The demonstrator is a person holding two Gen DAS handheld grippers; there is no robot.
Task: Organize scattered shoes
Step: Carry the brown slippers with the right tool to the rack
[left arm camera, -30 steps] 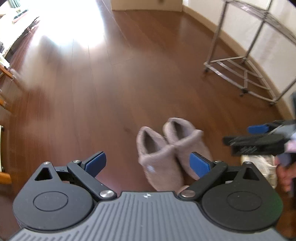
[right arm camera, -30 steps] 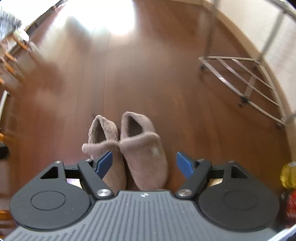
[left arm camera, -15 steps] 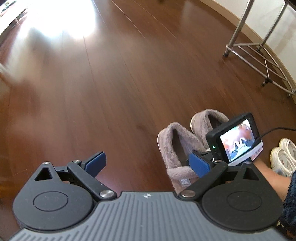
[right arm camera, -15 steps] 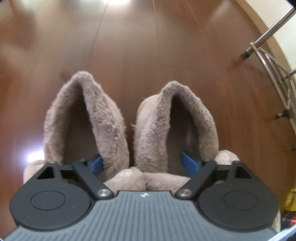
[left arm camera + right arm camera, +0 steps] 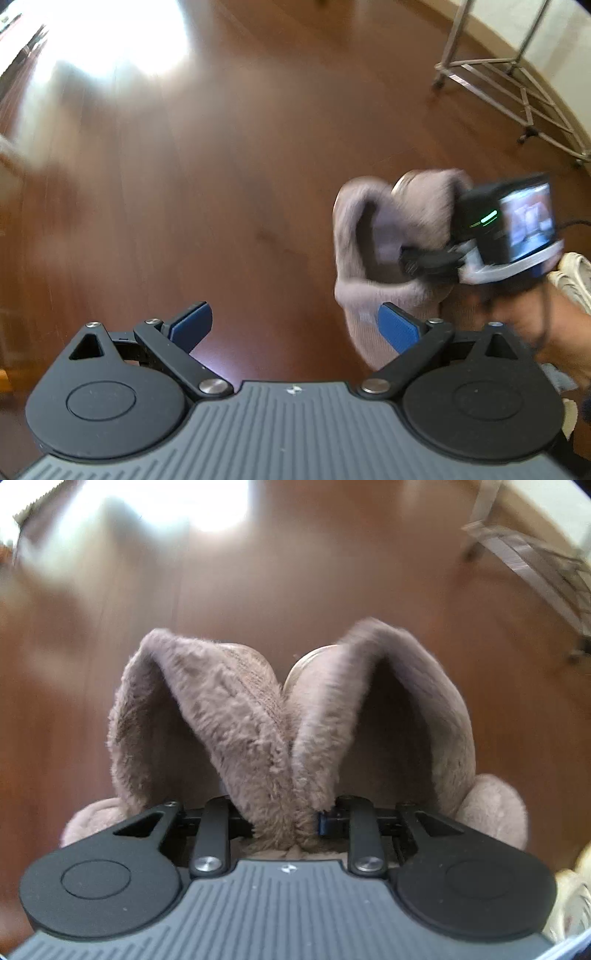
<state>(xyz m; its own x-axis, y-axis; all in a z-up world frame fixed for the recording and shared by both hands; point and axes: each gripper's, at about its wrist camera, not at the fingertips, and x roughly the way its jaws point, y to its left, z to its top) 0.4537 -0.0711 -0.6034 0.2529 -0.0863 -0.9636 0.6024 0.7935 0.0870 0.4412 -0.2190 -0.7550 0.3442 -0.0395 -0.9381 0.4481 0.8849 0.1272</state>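
From the left wrist, the left claw (image 5: 295, 325) hangs over bare wooden floor (image 5: 184, 184) with its blue pads wide apart and nothing between them. Off to its right sit the fuzzy brown slippers (image 5: 373, 236), side by side on the floor. The right claw (image 5: 424, 260) reaches into them from the right, carrying a small lit screen (image 5: 524, 218). A white sneaker (image 5: 572, 277) peeks in at the right edge, and a metal rack (image 5: 517, 85) stands near the wall.

From the right wrist, the right claw (image 5: 286, 819) has just been closing and is now clamped on the two inner walls of the slippers (image 5: 288, 738), pinching them together, one finger inside each slipper. The slippers fill the middle of the view, openings gaping towards the camera, over the blurred floor (image 5: 295, 572).
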